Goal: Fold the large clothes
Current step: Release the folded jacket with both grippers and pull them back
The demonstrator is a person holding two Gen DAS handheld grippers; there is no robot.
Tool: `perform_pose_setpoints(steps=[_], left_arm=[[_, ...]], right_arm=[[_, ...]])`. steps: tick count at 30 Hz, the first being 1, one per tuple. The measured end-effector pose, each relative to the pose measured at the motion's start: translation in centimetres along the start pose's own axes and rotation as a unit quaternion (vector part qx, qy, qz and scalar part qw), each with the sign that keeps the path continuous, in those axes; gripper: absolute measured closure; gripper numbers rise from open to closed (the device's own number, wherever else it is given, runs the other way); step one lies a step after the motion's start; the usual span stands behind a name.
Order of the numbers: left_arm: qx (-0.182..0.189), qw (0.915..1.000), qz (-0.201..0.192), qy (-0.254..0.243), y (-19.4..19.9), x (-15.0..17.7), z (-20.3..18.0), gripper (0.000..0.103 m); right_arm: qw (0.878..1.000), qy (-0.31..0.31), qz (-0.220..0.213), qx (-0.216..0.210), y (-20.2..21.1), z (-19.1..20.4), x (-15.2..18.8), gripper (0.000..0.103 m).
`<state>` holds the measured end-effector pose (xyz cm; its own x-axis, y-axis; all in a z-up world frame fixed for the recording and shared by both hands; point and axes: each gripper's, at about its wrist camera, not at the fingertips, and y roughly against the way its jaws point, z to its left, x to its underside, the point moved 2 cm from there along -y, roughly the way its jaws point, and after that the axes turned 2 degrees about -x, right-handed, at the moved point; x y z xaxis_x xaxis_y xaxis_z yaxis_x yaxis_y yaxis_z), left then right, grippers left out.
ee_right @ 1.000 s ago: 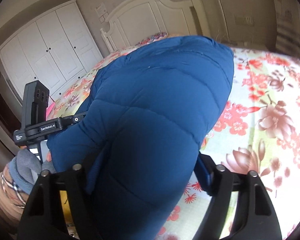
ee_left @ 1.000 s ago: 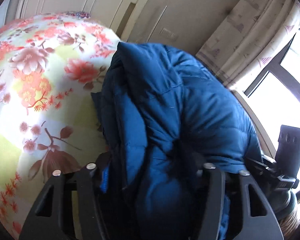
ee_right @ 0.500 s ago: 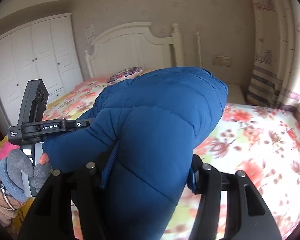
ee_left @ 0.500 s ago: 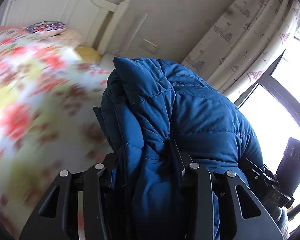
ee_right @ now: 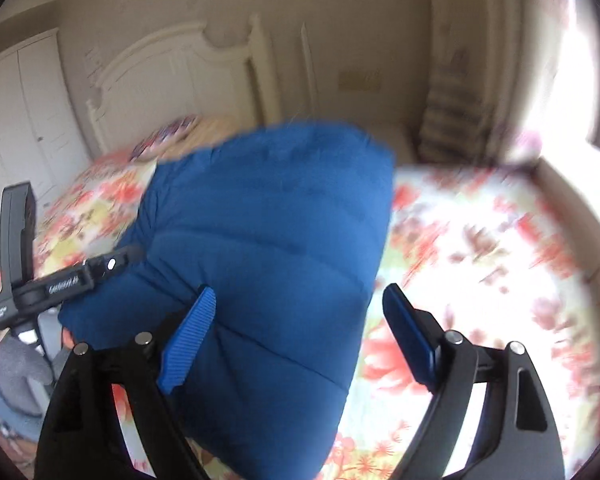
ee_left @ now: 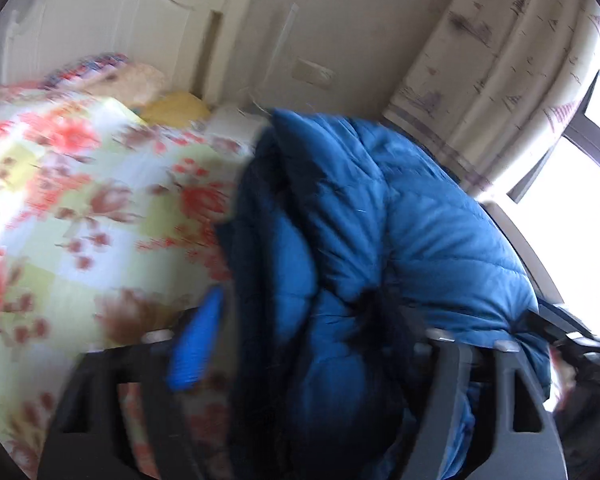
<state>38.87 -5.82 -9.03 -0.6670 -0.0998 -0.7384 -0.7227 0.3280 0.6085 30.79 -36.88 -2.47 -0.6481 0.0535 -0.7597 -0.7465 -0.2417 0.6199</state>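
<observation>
The folded blue puffer jacket (ee_left: 380,248) lies on the flowered bedspread (ee_left: 72,200). My left gripper (ee_left: 308,344) is open: its jaws stand wide apart with the jacket's bulk between them, and the left blue pad (ee_left: 194,344) shows clear of the fabric. In the right wrist view the jacket (ee_right: 268,264) lies between the spread blue pads (ee_right: 188,336) of my right gripper (ee_right: 296,336), which is open and not pinching it. The left gripper's body (ee_right: 56,280) shows at the jacket's left side. Both views are motion blurred.
A white headboard (ee_right: 172,76) and pillows (ee_left: 140,80) are at the bed's far end. White wardrobe doors (ee_right: 16,120) stand at the left. A curtain (ee_left: 500,48) and a bright window (ee_left: 572,216) lie to the right. Bedspread (ee_right: 480,260) stretches right of the jacket.
Both grippers have opened and let go of the jacket, which was carried toward the headboard and has dropped onto the bedspread. Both cameras are still moving.
</observation>
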Motion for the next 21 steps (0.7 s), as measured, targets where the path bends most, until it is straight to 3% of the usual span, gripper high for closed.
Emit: perform_pose_setpoints(steps=[2, 3, 8, 12, 15, 18, 21], left_arm=[[-0.019, 0.999, -0.039, 0.005, 2.2, -0.1, 0.2, 0.008], [-0.034, 0.9976, -0.06, 0.01, 3.3, -0.1, 0.4, 0.008], [-0.103, 0.9907, -0.088, -0.011, 6.5, 0.3, 0.1, 0.007], [-0.13, 0.9842, -0.117, -0.028, 9.8, 0.8, 0.4, 0.004], [-0.145, 0.979, -0.133, -0.053, 12.8, 0.3, -0.5, 0.004], [-0.16, 0.9729, -0.15, -0.072, 16.4, -1.1, -2.5, 0.004], [-0.172, 0.9633, -0.189, -0.081, 21.0, -2.2, -5.4, 0.004]], right_arm=[[0.999, 0.03, -0.036, 0.0, 1.3, 2.2, -0.3, 0.01], [0.998, 0.052, -0.041, 0.009, 1.4, 3.4, -0.1, 0.01], [0.984, 0.169, -0.014, 0.054, -2.4, 8.9, 2.9, 0.009], [0.985, 0.164, -0.007, 0.057, -2.5, 9.1, 3.2, 0.009], [0.982, 0.185, -0.01, 0.047, 0.2, 9.6, 2.4, 0.011], [0.978, 0.193, -0.07, 0.043, 6.2, 10.1, 1.0, 0.01], [0.975, 0.17, -0.134, 0.055, 12.4, 9.8, -0.8, 0.002]])
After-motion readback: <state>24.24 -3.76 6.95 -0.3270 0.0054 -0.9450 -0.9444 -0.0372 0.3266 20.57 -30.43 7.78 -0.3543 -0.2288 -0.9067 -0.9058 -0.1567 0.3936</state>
